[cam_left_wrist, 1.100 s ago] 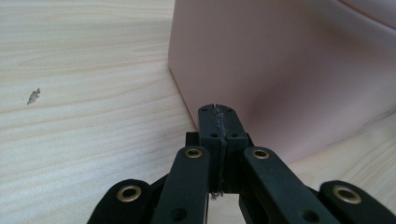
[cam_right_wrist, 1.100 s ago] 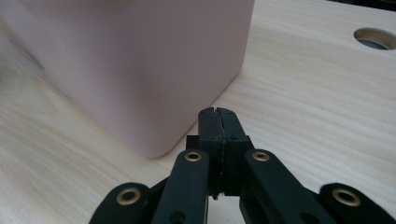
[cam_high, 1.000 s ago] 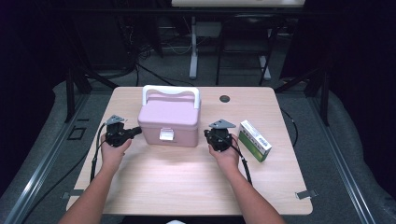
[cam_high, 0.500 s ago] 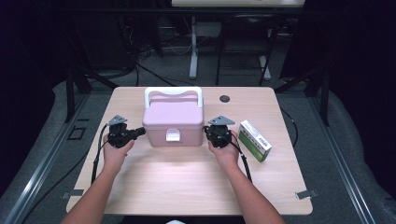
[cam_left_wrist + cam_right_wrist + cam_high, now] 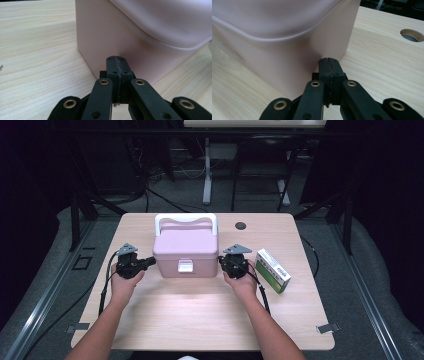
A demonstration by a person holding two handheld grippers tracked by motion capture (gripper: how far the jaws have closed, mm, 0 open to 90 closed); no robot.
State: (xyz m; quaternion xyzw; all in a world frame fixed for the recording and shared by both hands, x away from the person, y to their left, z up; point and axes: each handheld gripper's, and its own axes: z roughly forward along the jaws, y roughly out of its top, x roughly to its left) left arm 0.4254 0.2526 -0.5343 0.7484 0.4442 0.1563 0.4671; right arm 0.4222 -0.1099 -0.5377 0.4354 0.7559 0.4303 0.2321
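- The pink box (image 5: 185, 254) stands upright near the middle of the table (image 5: 200, 320), a little toward the far edge, lid down, with its white handle (image 5: 186, 219) raised over the far side of the lid.
- A small white latch (image 5: 185, 266) sits on the box's near face, at its middle.
- The left gripper (image 5: 150, 263) lies level at the box's left end; its tips meet the box's lower left wall.
- In the left gripper view the two black jaws are pressed flat together with nothing between them, and their tips rest against the pink wall (image 5: 105, 37) close to its bottom corner.
- The right gripper (image 5: 221, 262) is at the box's right end, also low, and its tips are at the right wall.
- In the right gripper view its jaws are likewise closed tight on each other, empty, and butt against the pink side (image 5: 287, 65) near the box's corner.
- Each gripper is held in a hand; the forearms come in from the near edge, one on either side of the box.
- A green and white carton (image 5: 272, 270) lies flat to the right of the box, just beyond the right gripper and apart from the box.
- A round hole (image 5: 241, 225) in the tabletop lies behind the box's right end, near the far edge.
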